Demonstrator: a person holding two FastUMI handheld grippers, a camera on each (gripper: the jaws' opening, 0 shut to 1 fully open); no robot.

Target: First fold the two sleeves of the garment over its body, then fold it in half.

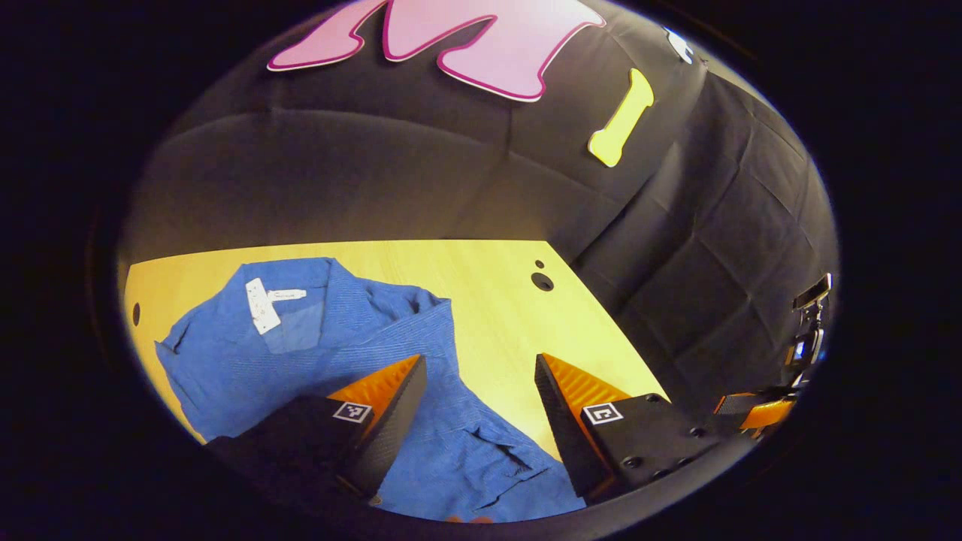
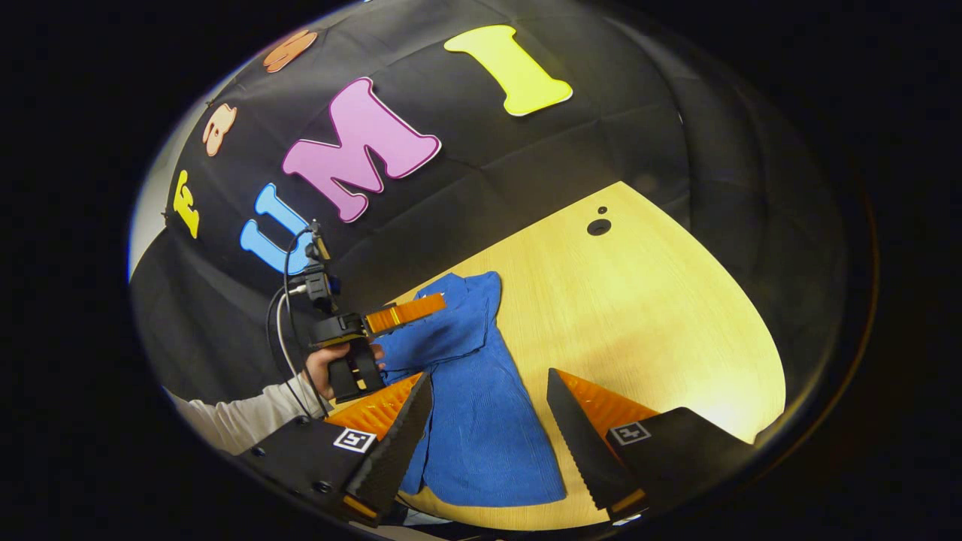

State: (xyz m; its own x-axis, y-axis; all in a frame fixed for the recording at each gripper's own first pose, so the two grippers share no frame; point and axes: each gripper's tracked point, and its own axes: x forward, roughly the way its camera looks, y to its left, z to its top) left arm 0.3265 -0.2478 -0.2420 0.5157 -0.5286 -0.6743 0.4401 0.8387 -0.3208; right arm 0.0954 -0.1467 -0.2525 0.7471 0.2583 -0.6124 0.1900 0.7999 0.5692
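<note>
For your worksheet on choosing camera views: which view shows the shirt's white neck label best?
The left gripper view: the white label lies plainly visible on the blue shirt near its collar. In the right gripper view the shirt appears as a narrow bundle with no label facing the camera.

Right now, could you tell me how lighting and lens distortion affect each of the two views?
Left gripper view: fisheye bends the table edge; the blue garment is evenly lit and sharp. Right gripper view: the tabletop tilts and curves, with a soft bright patch at right; the left tongs look slightly soft.

Ribbed cloth garment [image 1: 316,353] on smooth wooden table [image 1: 488,300].
</note>
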